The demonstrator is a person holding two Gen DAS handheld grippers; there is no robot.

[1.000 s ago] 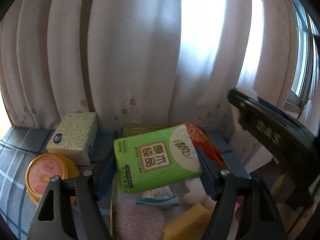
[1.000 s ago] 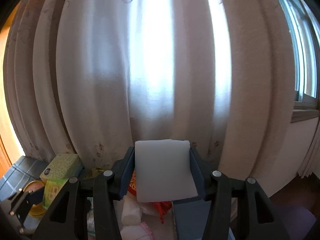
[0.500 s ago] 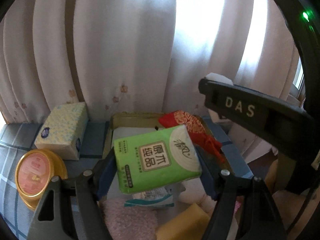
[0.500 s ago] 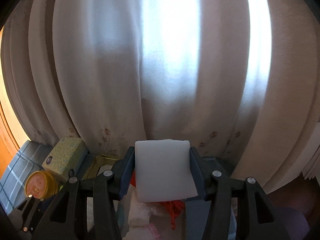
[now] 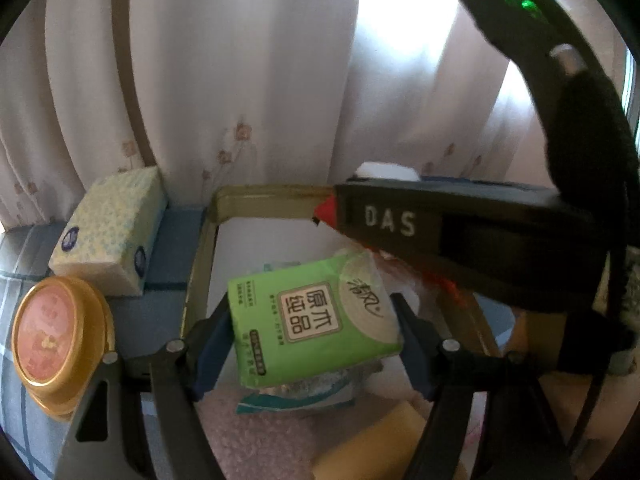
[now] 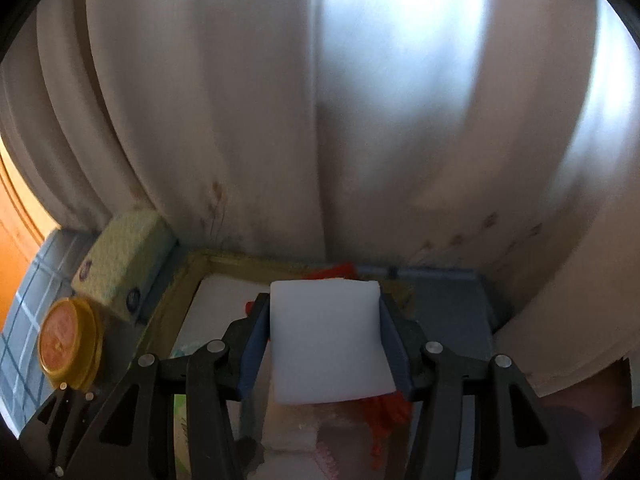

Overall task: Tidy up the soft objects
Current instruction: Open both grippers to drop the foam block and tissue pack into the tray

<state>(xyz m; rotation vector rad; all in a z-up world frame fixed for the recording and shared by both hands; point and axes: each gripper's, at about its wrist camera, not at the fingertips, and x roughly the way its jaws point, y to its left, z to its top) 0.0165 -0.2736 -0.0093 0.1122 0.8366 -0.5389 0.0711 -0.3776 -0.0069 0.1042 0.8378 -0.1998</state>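
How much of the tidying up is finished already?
Partly. A pink fluffy cloth and a yellow sponge already lie in the gold-rimmed tray. The left gripper holds a green tissue pack and the right gripper a white foam block, both above it, not yet dropped.

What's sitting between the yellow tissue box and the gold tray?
Only bare blue checked cloth lies between tissue box and tray, in the left wrist view.

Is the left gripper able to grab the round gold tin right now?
Probably not. The left gripper is already shut on the green tissue pack, so it has no room for the gold tin beside it.
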